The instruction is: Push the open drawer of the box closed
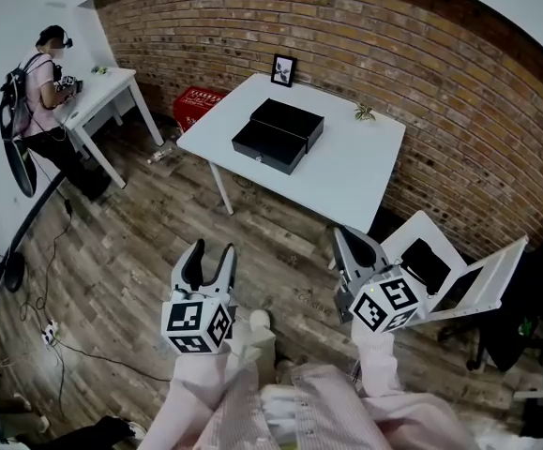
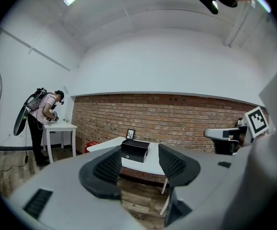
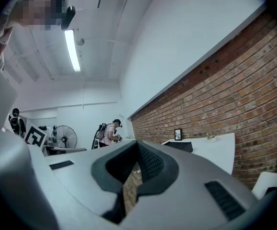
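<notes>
A black box [image 1: 288, 122] sits on the white table [image 1: 355, 162], its drawer [image 1: 267, 146] pulled out toward the table's front left edge. Both grippers hang over the wooden floor, well short of the table. My left gripper [image 1: 210, 256] is open, jaws wide apart with nothing between them. In the left gripper view the box [image 2: 135, 150] shows far off between the left gripper's [image 2: 138, 159] pads. My right gripper [image 1: 351, 247] is shut with nothing in it, tips meeting. In the right gripper view the right gripper [image 3: 136, 150] points left of the box [image 3: 179, 146].
A framed picture [image 1: 283, 69] and a small ornament [image 1: 364, 112] stand on the table near the brick wall. A red crate [image 1: 199, 104] lies on the floor behind. A person [image 1: 41, 92] works at another white table [image 1: 112, 87] at left. A white chair [image 1: 459, 275] stands at right.
</notes>
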